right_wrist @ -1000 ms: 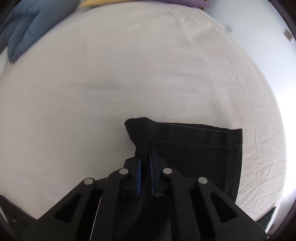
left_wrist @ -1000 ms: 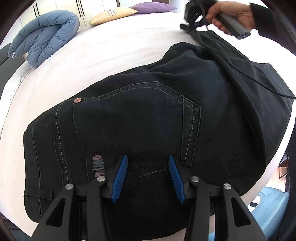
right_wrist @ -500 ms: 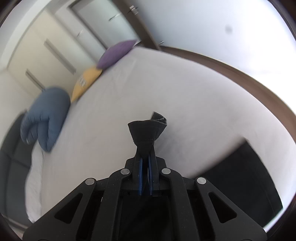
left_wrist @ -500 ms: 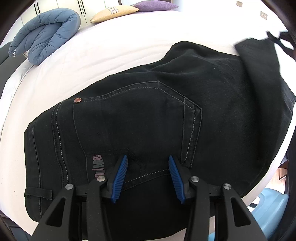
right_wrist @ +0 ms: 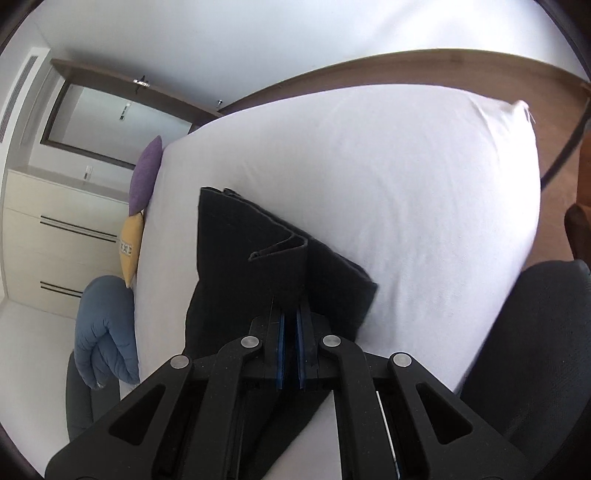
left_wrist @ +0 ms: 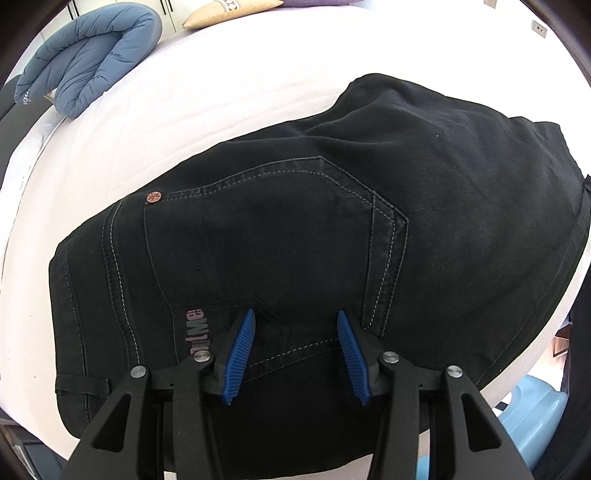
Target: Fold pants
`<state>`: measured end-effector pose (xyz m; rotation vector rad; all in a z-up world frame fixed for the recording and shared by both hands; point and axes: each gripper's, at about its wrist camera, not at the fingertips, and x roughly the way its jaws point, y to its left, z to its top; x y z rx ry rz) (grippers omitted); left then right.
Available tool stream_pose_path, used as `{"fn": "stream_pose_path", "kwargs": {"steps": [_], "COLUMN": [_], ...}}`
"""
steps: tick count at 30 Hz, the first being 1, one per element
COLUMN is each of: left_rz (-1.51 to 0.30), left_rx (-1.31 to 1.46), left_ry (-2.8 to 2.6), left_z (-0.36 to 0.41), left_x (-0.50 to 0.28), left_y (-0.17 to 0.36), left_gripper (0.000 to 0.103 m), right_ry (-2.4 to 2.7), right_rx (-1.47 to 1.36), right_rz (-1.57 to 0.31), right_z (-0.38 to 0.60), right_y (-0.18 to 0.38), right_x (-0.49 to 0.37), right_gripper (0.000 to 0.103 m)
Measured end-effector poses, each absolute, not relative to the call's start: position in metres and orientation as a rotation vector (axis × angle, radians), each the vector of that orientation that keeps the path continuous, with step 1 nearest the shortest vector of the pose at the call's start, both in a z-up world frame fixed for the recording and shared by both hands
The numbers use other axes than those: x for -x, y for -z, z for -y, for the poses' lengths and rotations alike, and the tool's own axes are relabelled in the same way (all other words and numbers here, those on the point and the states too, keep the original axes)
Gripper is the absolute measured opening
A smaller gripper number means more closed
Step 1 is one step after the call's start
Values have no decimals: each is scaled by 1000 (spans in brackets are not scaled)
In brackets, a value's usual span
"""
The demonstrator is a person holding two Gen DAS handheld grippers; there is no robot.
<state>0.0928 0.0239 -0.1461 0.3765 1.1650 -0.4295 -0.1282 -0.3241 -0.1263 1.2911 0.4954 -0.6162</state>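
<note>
Black jeans [left_wrist: 295, 229] lie on the white bed [left_wrist: 207, 103], waistband end near me, a back pocket with grey stitching on top. My left gripper [left_wrist: 295, 325] is open, its blue pads just over the seat of the jeans, holding nothing. In the right wrist view my right gripper [right_wrist: 290, 314] is shut on the hem end of the pants legs [right_wrist: 258, 251], which stands folded and lifted above the bed [right_wrist: 406, 184].
A blue padded cushion [left_wrist: 92, 55], a yellow pillow [left_wrist: 229, 11] and a purple pillow [right_wrist: 146, 173] lie at the bed's far side. White drawers [right_wrist: 55, 236] stand beyond. A light blue tub [left_wrist: 532, 417] sits by the bed's near right edge. A dark chair [right_wrist: 535, 350] is at the right.
My right gripper has carried the leg hems up and over, its view swinging from the bed to the room. It has left the left wrist view. My left gripper has stayed open and still.
</note>
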Motion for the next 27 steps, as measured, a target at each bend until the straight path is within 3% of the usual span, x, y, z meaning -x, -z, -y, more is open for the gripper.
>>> {"fn": "stream_pose_path", "kwargs": {"steps": [12, 20, 25, 27], "left_rz": [-1170, -1166, -1155, -1113], "left_rx": [-370, -356, -309, -306], "left_ry": [371, 314, 351, 382], "left_z": [-11, -10, 3, 22], "left_x": [-96, -95, -85, -76], "left_y": [144, 140, 122, 112], "left_gripper": [52, 54, 54, 61], "right_ry": [597, 786, 546, 390], "right_rx": [-1291, -1131, -953, -947], "right_rz": [-495, -519, -546, -594], "right_z": [319, 328, 311, 297], "right_y": [136, 88, 45, 50], "right_x": [163, 196, 138, 104], "right_gripper": [4, 6, 6, 6]}}
